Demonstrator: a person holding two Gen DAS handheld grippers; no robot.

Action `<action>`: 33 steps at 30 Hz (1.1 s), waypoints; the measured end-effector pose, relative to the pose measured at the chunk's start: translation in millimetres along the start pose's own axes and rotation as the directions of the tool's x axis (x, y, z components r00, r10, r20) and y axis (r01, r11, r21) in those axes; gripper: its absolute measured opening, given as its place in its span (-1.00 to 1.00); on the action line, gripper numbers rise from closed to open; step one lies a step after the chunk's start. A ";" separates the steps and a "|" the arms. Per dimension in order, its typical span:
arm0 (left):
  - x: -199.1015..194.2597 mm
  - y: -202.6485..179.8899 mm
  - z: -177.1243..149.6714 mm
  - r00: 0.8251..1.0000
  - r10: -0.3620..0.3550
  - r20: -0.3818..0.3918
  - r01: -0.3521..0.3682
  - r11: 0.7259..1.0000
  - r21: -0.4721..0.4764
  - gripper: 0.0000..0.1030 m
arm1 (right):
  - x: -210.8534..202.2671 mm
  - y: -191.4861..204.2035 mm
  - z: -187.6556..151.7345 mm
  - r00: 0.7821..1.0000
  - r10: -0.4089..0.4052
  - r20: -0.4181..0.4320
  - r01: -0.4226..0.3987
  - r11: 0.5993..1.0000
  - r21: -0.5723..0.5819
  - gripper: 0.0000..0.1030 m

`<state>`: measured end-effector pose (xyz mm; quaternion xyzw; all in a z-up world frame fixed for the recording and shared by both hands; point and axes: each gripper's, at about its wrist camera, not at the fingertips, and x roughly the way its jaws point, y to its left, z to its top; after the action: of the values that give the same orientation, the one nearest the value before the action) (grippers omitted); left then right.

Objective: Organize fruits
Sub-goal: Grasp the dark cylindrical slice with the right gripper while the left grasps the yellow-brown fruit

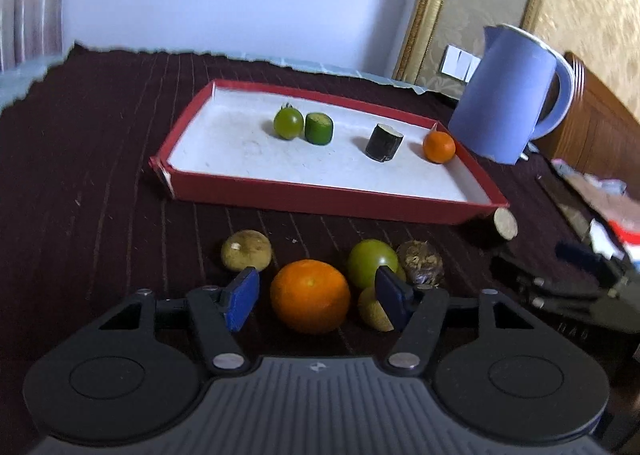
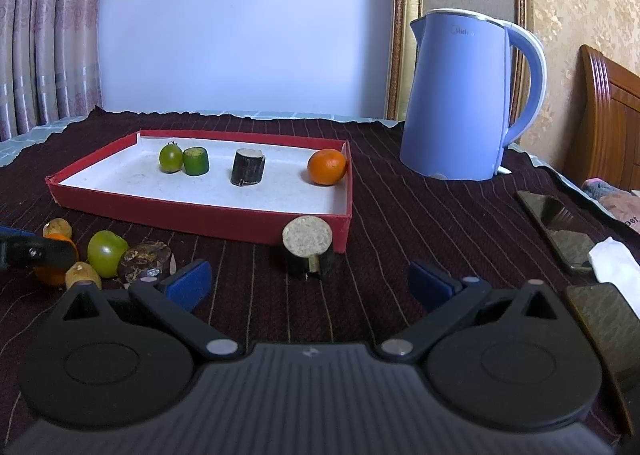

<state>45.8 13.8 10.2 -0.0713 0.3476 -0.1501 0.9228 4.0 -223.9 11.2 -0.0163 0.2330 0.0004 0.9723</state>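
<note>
Your left hand-held gripper [image 1: 316,301] stands half open around the round orange tangerine [image 1: 310,296] at lower centre, blue pads [image 1: 240,301] not touching it.

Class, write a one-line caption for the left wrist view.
Left tool straddling an orange before a red tray.

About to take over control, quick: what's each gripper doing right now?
Left gripper: open around the big orange on the cloth, pads not yet touching it.
Right gripper: open, holding nothing.
</note>
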 end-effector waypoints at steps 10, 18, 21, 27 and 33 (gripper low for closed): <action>0.4 41.3 1.5 0.997 -0.071 -0.003 0.069 0.977 -0.204 0.21 | -1.0 -3.3 0.4 1.000 -0.005 0.007 0.005 1.000 0.027 1.00; -22.3 28.7 13.5 0.994 0.075 0.084 -0.074 0.997 -0.019 0.22 | -2.2 -0.7 0.4 1.000 -0.013 0.006 0.013 1.000 0.019 1.00; -18.6 32.2 24.9 0.995 0.068 0.071 -0.068 0.998 0.004 0.22 | -0.5 -1.3 1.1 1.000 -0.014 0.001 0.014 1.000 0.024 1.00; 14.4 24.2 34.4 0.992 0.105 -0.067 -0.103 0.994 0.031 0.21 | 0.6 -1.1 2.0 1.000 -0.022 -0.002 0.022 0.999 0.026 1.00; 24.7 29.0 34.8 0.990 0.097 -0.105 -0.101 0.994 -0.036 -0.01 | -2.4 0.0 2.7 1.000 -0.017 0.017 0.016 1.000 0.019 1.00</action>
<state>93.1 34.2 14.2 -0.0650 0.4007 -0.1006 0.9083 3.1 -223.7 14.7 -0.0089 0.2244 -0.0097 0.9744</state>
